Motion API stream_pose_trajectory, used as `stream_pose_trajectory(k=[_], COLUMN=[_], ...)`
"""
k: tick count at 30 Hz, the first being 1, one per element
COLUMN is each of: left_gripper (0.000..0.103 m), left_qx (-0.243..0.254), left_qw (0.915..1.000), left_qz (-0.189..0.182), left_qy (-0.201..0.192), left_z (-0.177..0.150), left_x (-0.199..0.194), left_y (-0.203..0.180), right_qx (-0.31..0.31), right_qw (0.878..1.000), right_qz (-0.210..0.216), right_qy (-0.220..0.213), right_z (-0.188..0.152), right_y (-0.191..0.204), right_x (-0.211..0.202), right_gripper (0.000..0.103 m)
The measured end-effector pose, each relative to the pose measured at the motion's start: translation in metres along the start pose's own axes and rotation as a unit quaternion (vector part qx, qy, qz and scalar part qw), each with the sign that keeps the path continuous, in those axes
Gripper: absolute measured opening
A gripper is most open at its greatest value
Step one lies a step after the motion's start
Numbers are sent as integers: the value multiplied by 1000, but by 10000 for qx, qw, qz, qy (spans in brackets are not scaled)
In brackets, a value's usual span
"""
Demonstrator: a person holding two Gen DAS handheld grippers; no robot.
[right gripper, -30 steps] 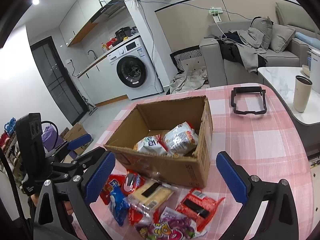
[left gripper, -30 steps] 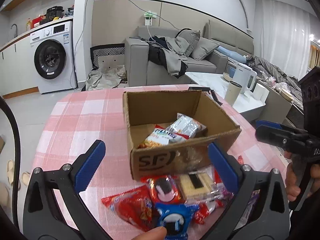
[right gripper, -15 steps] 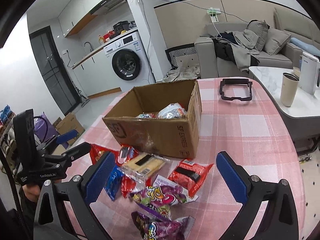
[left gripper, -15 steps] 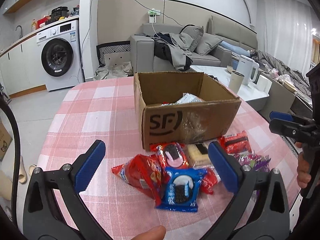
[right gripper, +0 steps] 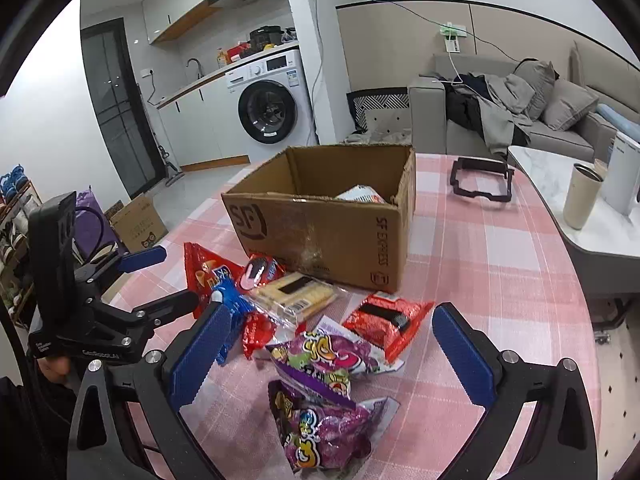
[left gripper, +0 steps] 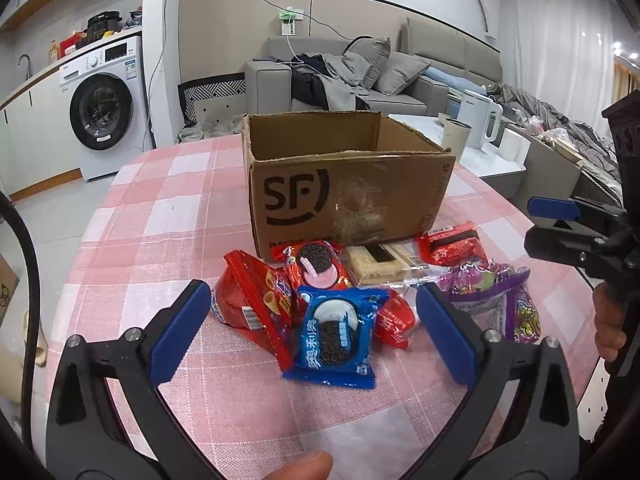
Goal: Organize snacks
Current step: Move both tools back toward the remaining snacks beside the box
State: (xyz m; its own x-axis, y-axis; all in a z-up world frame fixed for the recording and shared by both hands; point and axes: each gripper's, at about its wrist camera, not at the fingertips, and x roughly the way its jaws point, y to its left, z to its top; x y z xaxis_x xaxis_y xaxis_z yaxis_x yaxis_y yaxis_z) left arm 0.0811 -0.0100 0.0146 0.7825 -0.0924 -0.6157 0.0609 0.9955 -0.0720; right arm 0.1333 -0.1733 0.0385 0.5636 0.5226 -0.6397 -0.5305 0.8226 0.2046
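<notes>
Black gripper point(left gripper: 312, 328) frames, blue pads point(left gripper: 182, 334), silver screws.

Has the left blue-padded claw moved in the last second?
Yes. The left gripper has come down and back from over the cardboard box; the box's inside is hidden now and its front wall faces the camera.

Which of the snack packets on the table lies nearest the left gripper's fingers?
The blue Oreo packet, lying flat between the open left gripper fingers; the red and purple packets sit farther off.

Open cardboard box point(left gripper: 348, 188) upright on the table; snack packets point(left gripper: 336, 332) heaped against its front, one packet point(right gripper: 362, 194) inside.
</notes>
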Motion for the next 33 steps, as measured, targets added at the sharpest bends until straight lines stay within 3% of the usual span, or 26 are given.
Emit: stream_pose_trajectory(k=[6, 14, 24, 30, 33], left_gripper=[102, 102, 101, 83, 81], left_qx=[-16, -129, 141, 292, 310], left_qw=[10000, 9999, 9995, 9975, 9970], left_qz=[22, -24, -236, -616, -661], left_qy=[26, 91, 183, 195, 254], left_z=[-5, -10, -14, -18, -21], left_x=[1, 5, 7, 7, 10], left_y=[-2, 1, -11, -15, -17], right_qx=[70, 87, -148, -261, -238], right_qw=[9985, 9981, 9968, 9955, 9945], right_qz=[470, 324, 380, 334, 239], right_qy=[285, 517, 681, 851, 995], right_z=[-9, -25, -32, -38, -41], right_y=[0, 2, 7, 6, 1], right_x=[0, 2, 5, 10, 16], right_gripper=[103, 103, 102, 100, 91])
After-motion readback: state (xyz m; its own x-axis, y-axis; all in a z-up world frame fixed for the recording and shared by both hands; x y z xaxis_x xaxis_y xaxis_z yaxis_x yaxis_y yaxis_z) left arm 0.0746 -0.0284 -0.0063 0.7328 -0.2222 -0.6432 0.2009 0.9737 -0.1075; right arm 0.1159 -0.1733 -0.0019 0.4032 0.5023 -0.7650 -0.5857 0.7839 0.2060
